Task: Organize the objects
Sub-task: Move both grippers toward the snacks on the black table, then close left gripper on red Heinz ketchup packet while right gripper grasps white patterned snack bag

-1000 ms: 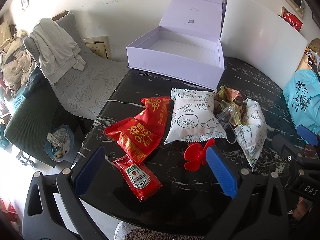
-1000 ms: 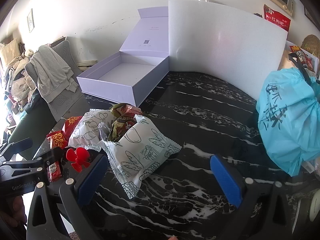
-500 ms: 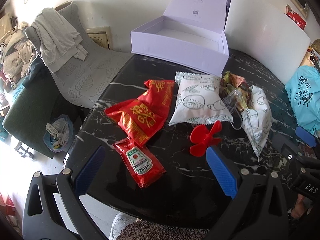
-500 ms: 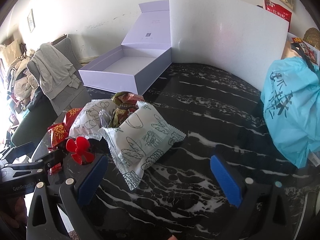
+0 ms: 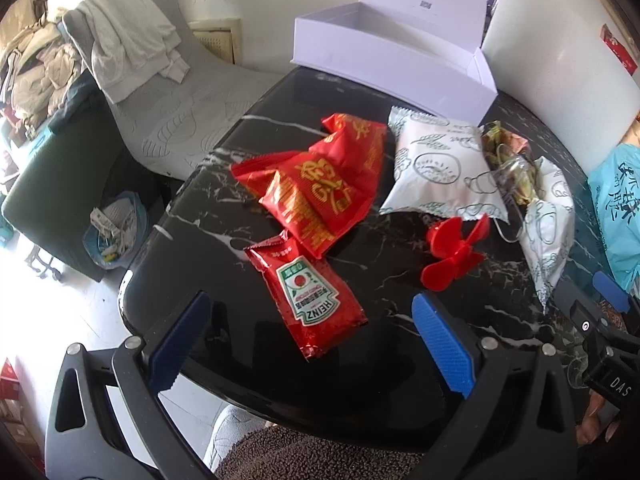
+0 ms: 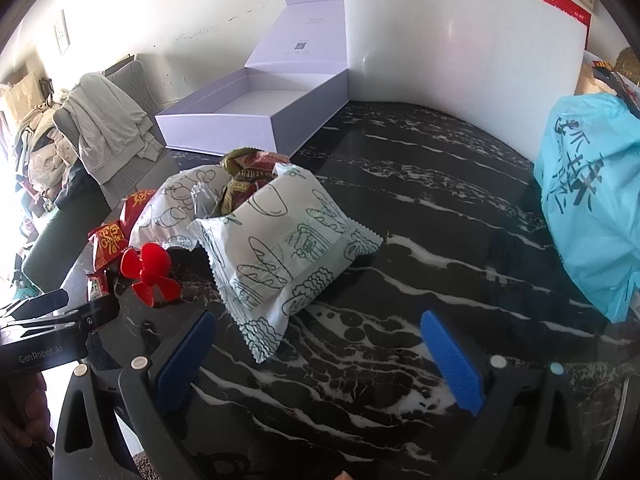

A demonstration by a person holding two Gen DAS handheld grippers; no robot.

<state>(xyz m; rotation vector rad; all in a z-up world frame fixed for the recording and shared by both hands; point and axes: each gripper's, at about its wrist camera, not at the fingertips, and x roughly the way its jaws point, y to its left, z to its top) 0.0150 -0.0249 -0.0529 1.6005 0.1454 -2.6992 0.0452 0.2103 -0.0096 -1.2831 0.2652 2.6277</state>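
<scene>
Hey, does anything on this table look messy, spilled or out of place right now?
Nothing is spilled or visibly torn. The snacks lie in a loose heap: red packets overlap, and a white bread packet leans on a crumpled wrapper. A red plastic propeller is the odd item. The lavender box sits open, empty.

Left wrist cam: above the near-left edge of the black white-veined marble table, angled down and forward, close over the red Heinz ketchup sachet. Right wrist cam: lower and further right, looking across the tabletop toward the curved white board. Overlap: the open lilac cardboard box, red plastic propeller, two white line-drawn snack packets. Each view catches the other gripper at its frame edge.
</scene>
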